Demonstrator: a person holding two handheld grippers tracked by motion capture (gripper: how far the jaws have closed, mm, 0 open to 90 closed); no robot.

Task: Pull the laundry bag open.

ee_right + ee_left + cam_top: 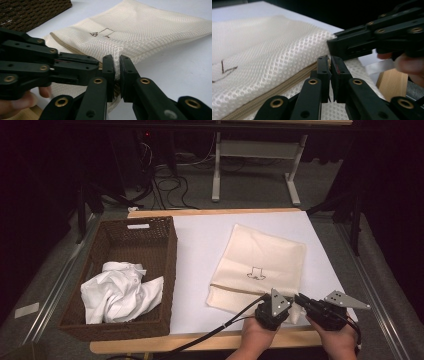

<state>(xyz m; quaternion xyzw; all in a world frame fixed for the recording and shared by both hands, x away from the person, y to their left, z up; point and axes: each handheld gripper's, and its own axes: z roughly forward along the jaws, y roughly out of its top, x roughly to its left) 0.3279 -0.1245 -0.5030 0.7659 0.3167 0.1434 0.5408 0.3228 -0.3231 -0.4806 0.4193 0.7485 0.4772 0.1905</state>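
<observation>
Mesh bag (pixel 260 267) lies flat, its near corner pinched by the left hand-held gripper (pixel 329 65) and right hand-held gripper (pixel 117 65).

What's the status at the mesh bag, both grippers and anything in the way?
Left gripper shut at mesh bag zipper end. Right gripper shut on bag mesh, near corner. Basket with white cloth off left, not in the way.
</observation>
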